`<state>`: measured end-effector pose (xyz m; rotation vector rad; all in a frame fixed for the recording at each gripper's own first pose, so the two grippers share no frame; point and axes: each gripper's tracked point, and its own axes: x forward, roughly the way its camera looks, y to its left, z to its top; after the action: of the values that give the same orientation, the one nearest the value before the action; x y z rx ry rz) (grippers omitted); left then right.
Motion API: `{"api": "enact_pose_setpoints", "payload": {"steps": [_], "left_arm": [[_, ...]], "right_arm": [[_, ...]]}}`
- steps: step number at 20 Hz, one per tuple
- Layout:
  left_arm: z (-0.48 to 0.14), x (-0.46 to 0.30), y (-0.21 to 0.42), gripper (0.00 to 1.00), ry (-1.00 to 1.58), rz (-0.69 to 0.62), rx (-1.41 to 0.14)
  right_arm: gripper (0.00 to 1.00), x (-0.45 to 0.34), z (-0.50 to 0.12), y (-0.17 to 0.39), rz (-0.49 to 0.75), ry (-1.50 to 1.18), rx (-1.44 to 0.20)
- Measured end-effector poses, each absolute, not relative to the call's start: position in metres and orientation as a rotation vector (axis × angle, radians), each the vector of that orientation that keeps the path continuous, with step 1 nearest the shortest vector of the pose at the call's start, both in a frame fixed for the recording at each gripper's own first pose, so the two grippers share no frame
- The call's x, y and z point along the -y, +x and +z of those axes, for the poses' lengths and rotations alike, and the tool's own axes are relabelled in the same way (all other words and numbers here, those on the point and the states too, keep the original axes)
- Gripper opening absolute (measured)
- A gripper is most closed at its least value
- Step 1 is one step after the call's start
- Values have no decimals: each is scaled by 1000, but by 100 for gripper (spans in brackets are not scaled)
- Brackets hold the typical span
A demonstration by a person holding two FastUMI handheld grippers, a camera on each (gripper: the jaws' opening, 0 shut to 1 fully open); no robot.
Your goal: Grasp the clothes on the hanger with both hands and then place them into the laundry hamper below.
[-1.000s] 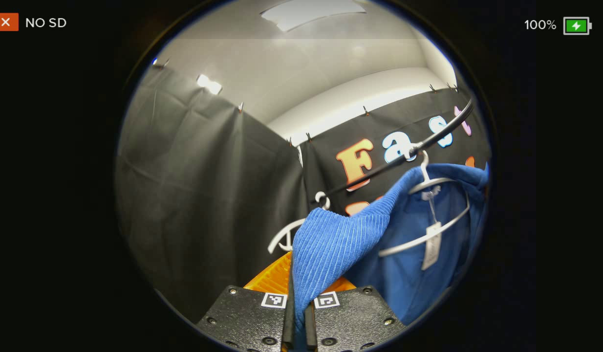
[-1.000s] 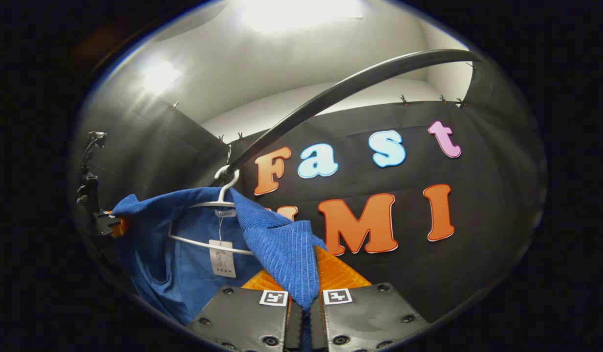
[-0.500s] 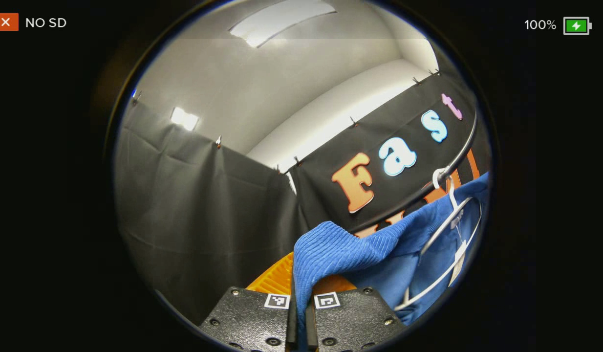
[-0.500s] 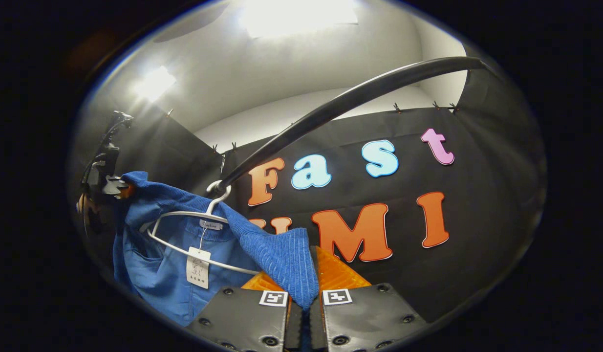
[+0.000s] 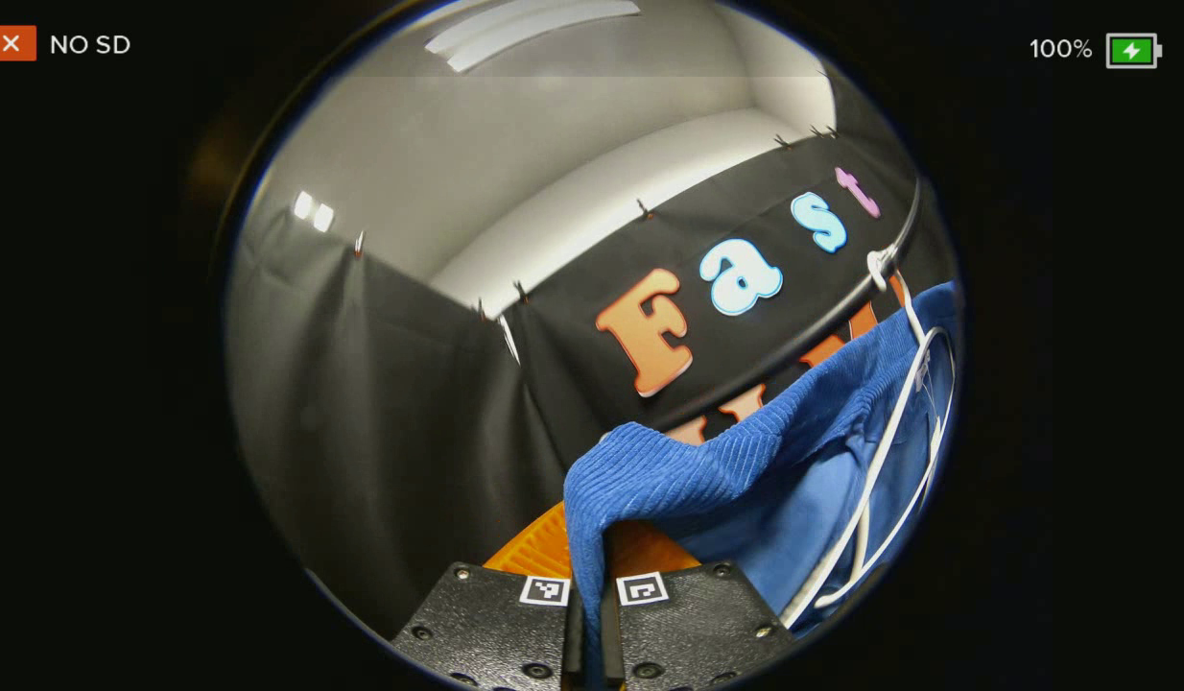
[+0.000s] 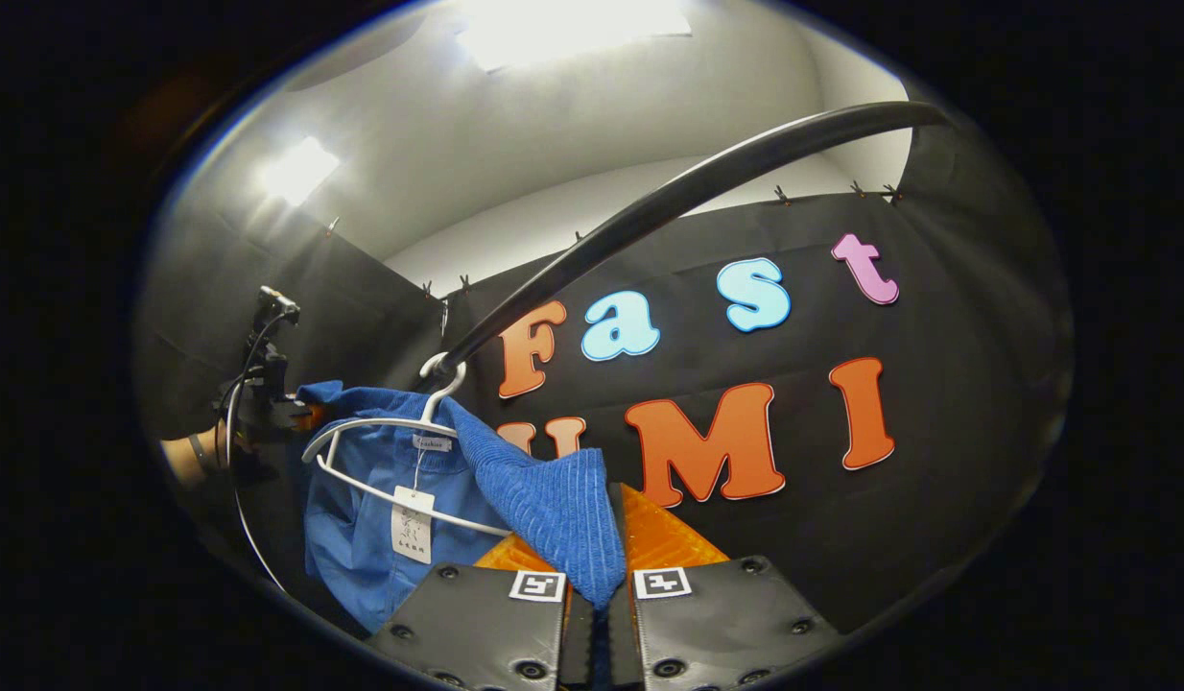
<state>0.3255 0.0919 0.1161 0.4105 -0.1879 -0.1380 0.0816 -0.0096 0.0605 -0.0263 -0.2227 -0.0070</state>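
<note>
Both jaws clamped on blue top [image 6: 554, 499], lower-centre both views, w/ left gripper [image 5: 592, 624] and right gripper [image 6: 600, 624]. Top's collar on white hanger [image 6: 381, 427]; risk: hanger snags on rail [image 6: 669, 197], fabric slips.

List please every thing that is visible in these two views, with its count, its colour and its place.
garment: one, blue, ribbed edge, draped over the hanger, stretched between both grippers
hanger: one, white, hooked on the rail, inside the garment
tag: one, white, hanging inside the garment's neck
rail: one, black, curving overhead
ceiling lights: several, white, above
left gripper: shut on the garment's ribbed edge
right gripper: shut on the garment's ribbed edge
person's arm: one, behind the left gripper, far left
</note>
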Motion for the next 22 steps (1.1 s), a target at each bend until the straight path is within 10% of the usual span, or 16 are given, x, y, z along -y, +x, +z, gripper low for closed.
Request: {"api": "enact_pose_setpoints", "payload": {"steps": [22], "left_arm": [[-63,-64,247,2,175,-193,-33]], "right_arm": [[13,92,71,120,-241,-162,258]]}}
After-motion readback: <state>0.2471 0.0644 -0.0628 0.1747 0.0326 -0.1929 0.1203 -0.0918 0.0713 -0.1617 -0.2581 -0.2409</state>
